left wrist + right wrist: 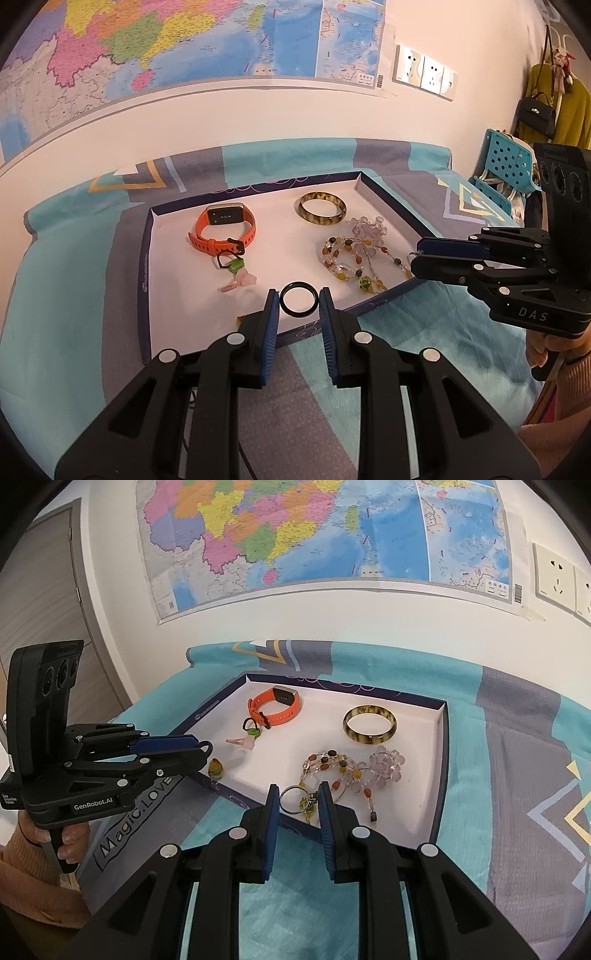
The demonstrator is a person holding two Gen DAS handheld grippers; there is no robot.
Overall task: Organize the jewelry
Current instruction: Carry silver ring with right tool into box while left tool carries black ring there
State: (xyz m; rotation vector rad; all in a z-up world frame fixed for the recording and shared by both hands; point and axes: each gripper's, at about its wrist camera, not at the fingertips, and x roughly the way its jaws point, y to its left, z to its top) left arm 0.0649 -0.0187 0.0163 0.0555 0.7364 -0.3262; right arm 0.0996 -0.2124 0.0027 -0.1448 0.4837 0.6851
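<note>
A shallow white tray with a dark blue rim [147, 258] [439, 746] lies on a patterned cloth. It holds an orange watch [221, 229] [275, 707], an amber bangle [322, 208] [369, 725], a tangle of bead necklaces [354, 254] [347, 771] and a green-and-pink charm [234, 271] [249, 738]. My left gripper [298, 301] [207, 749] is shut on a black ring [298, 298] at the tray's near edge. My right gripper [295, 799] [415, 258] is shut on a silver ring [293, 800] with a green pendant.
A small yellow-green charm [215, 767] lies in the tray by the left gripper. A map [184, 40] and sockets [424, 72] are on the wall behind. A blue plastic chair [509, 162] and hanging bags [537, 114] stand at the right.
</note>
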